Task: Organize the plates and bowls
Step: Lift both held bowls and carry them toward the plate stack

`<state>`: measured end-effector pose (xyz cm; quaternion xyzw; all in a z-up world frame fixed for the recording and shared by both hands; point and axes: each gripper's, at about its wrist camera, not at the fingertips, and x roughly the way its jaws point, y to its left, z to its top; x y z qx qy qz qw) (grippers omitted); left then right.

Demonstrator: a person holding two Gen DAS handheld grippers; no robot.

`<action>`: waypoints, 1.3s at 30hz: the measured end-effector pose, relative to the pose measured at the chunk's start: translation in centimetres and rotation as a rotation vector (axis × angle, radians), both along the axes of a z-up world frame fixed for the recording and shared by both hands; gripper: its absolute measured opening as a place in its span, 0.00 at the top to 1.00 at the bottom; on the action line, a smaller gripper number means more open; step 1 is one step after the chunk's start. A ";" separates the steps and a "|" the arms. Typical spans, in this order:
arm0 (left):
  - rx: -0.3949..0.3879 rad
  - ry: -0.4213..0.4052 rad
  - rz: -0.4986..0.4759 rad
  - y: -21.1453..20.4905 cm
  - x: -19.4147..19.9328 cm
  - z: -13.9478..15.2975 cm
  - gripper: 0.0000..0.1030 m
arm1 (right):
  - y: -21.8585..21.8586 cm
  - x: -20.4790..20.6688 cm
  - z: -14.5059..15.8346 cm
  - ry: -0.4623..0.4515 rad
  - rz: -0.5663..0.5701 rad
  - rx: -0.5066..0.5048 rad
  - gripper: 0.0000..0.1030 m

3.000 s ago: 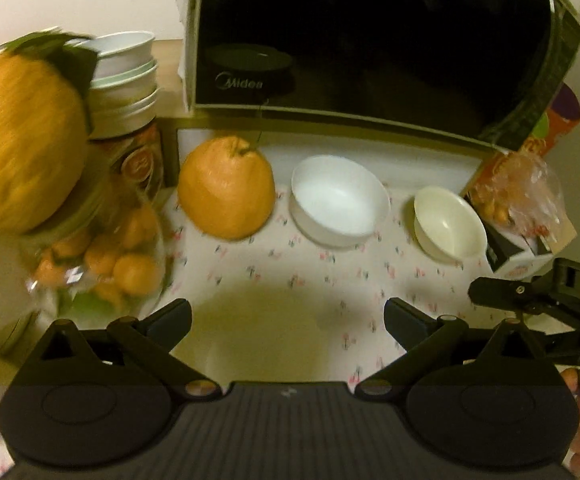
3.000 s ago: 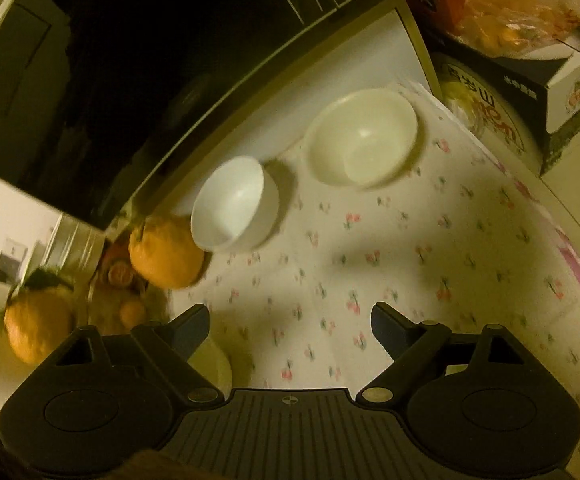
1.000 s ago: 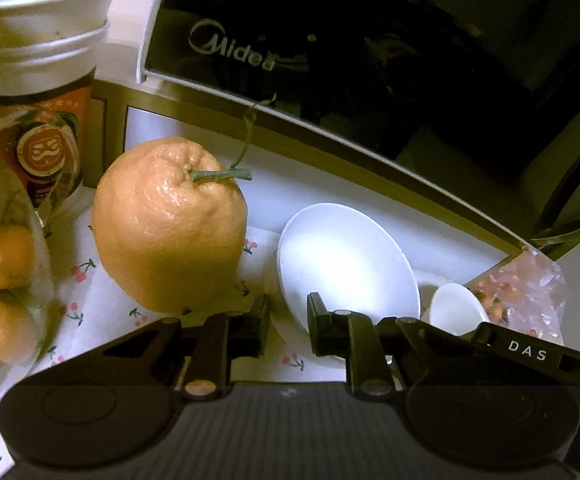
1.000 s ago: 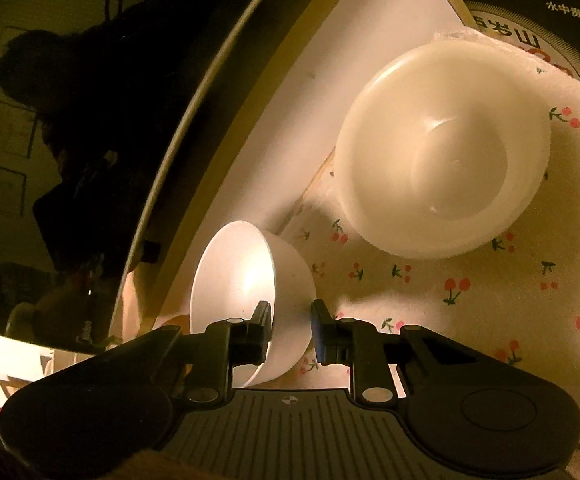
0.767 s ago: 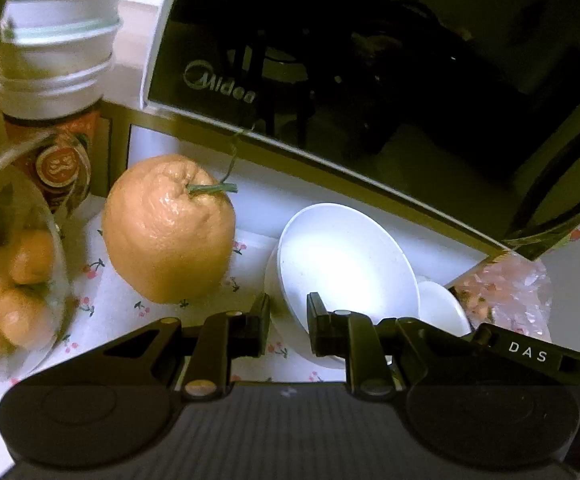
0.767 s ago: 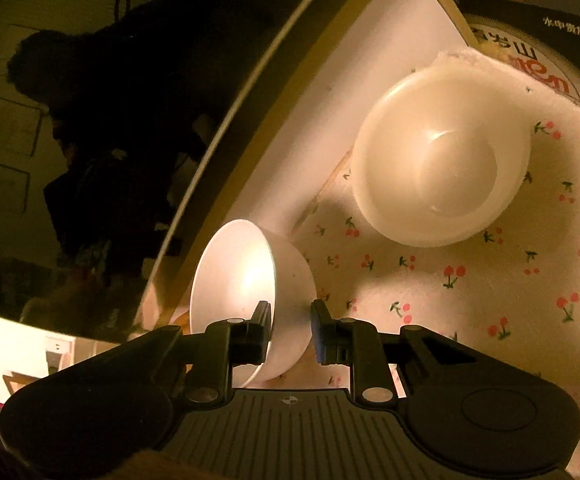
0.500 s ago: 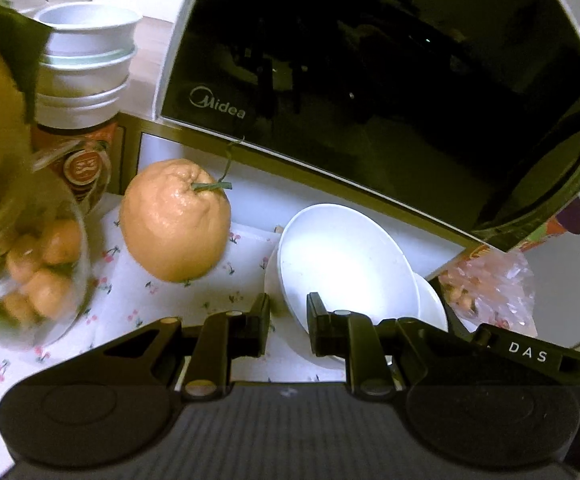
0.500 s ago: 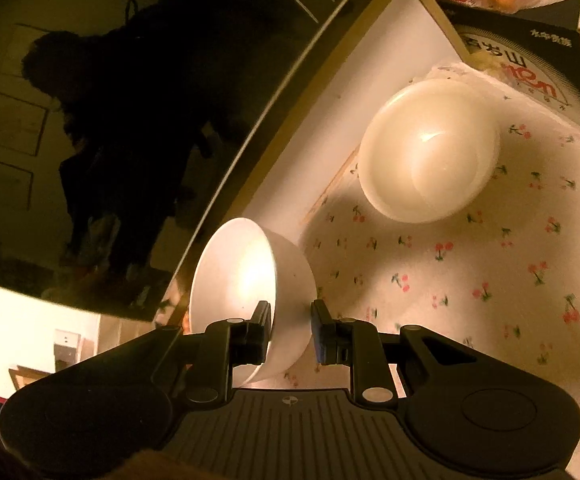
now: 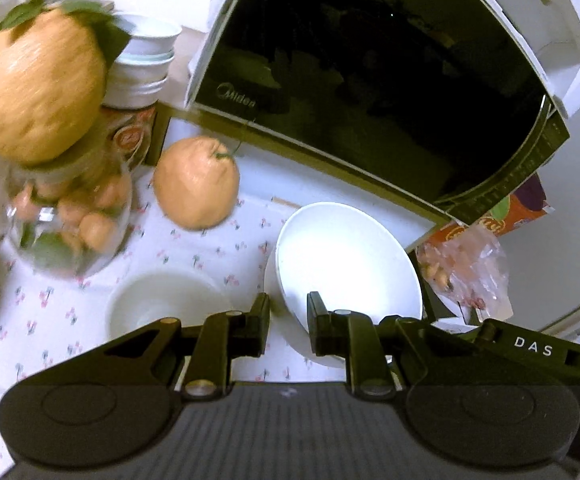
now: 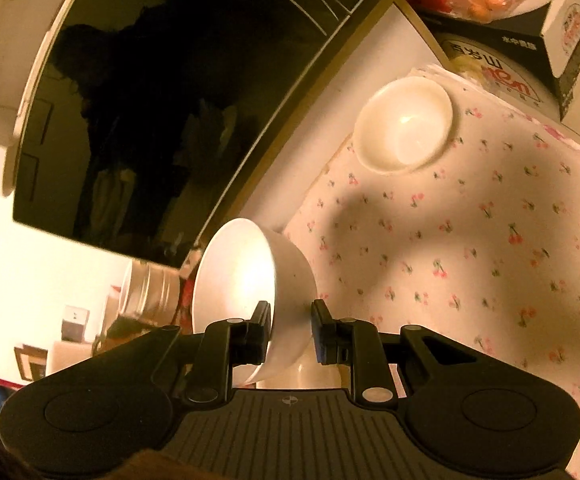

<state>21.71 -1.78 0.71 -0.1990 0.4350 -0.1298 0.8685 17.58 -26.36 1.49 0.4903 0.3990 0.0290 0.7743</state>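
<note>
Both grippers grip the rim of one white bowl (image 9: 346, 264), lifted and tilted above the cherry-print cloth. My left gripper (image 9: 288, 320) pinches its near rim. My right gripper (image 10: 290, 330) pinches the rim of the same bowl (image 10: 250, 280) from the other side; its arm, marked DAS (image 9: 530, 350), shows in the left wrist view. A cream bowl (image 10: 404, 126) sits on the cloth near the microwave base. Another cream bowl (image 9: 162, 308) sits on the cloth below the left gripper.
A black Midea microwave (image 9: 370, 80) stands behind. A large orange (image 9: 196, 182), a glass jar of small oranges (image 9: 70, 220) with a big citrus on top, stacked bowls (image 9: 142, 68), a fruit bag (image 9: 462, 264) and a box (image 10: 530, 20) crowd the edges.
Both grippers have lifted the white bowl up and back from the microwave. The cream bowl beside it stayed on the cloth and now looks farther away.
</note>
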 end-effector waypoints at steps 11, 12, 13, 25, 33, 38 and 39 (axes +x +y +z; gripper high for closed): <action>-0.011 0.046 -0.041 0.3 -3.6 -0.8 0.82 | -0.3 -4.6 -1.7 0.047 -0.010 0.028 0.79; -0.006 0.055 -0.048 0.1 -3.8 -1.0 0.82 | -0.5 -4.9 -1.9 0.056 -0.015 0.026 0.79; 0.002 0.058 -0.062 -0.2 -4.1 -1.2 0.82 | -0.8 -5.3 -2.1 0.066 -0.023 0.022 0.79; 0.026 0.134 -0.193 -5.8 -6.4 -5.2 0.82 | -5.2 -9.5 -4.1 0.186 -0.141 -0.037 0.77; 0.082 0.149 -0.227 -8.0 -7.3 -6.3 0.82 | -6.9 -10.6 -5.5 0.214 -0.166 -0.041 0.77; 0.107 0.162 -0.258 -9.2 -7.7 -6.8 0.82 | -8.0 -11.2 -5.9 0.240 -0.187 -0.016 0.77; 0.111 0.163 -0.263 -9.5 -7.7 -6.9 0.82 | -8.2 -11.3 -6.1 0.250 -0.191 -0.014 0.77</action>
